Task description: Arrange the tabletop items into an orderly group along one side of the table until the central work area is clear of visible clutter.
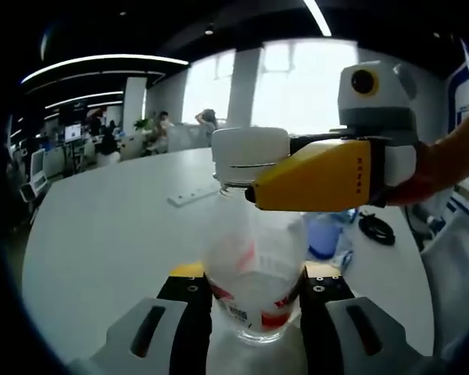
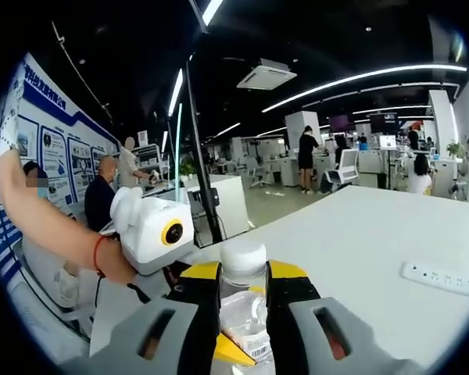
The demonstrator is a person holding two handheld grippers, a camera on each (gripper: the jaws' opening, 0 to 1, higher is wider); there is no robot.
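A clear plastic bottle with a red and white label and a white cap stands upright between my left gripper's jaws, which are shut on its lower body. My right gripper, yellow and held by a hand, reaches in from the right at the bottle's neck, just under the cap. In the right gripper view the cap sits between my right gripper's jaws, which press on the neck from both sides. The bottle looks nearly empty.
The round white table stretches out beneath. A white power strip lies on it farther off. A blue container and a black cable coil sit to the right behind the bottle. An office with people lies beyond.
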